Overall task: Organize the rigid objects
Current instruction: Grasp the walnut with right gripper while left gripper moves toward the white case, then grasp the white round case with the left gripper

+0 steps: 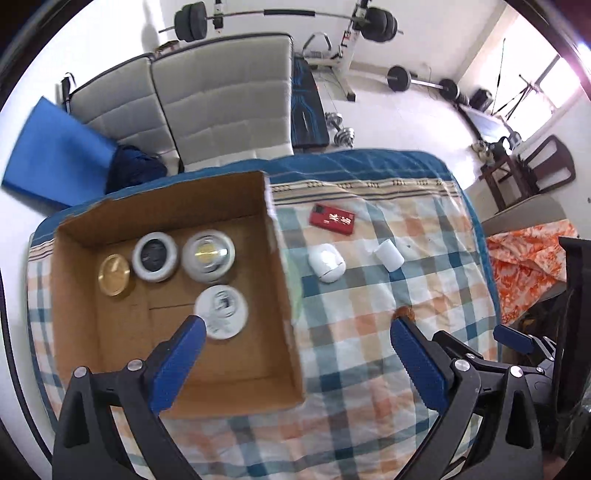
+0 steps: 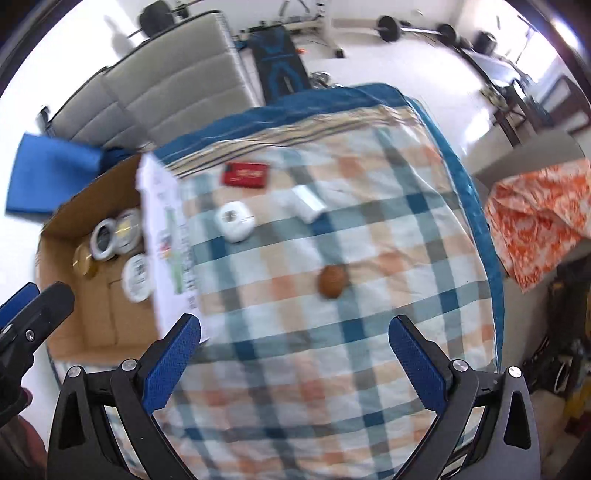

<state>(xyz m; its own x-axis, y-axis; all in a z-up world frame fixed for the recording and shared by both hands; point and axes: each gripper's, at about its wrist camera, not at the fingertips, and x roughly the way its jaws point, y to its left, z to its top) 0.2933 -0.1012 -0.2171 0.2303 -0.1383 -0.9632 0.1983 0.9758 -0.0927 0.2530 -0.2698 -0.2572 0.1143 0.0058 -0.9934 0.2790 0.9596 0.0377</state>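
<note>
An open cardboard box (image 1: 110, 332) (image 2: 66, 314) sits on the left of a checked bedspread (image 1: 369, 332) (image 2: 332, 350). Inside lie a gold lid (image 1: 113, 275), a grey ring-shaped tin (image 1: 155, 257), a jar with a gold top (image 1: 208, 256) and a white labelled disc (image 1: 221, 312). On the spread lie a red case (image 1: 332, 219) (image 2: 245, 174), a white rounded case (image 1: 326, 263) (image 2: 235, 220), a white cylinder (image 1: 388, 254) (image 2: 308, 203) and a brown oval object (image 2: 331, 281). My left gripper (image 1: 299, 325) hangs open over the box's right wall. My right gripper (image 2: 295, 328) is open above the spread, empty.
The right gripper (image 1: 517, 343) shows at the right edge of the left wrist view. A grey folded mattress (image 1: 221, 110), a blue mat (image 1: 55, 155), barbells (image 1: 280, 18) and dumbbells (image 1: 340, 129) stand beyond the bed. An orange patterned cloth (image 1: 524, 266) (image 2: 535, 214) lies to the right.
</note>
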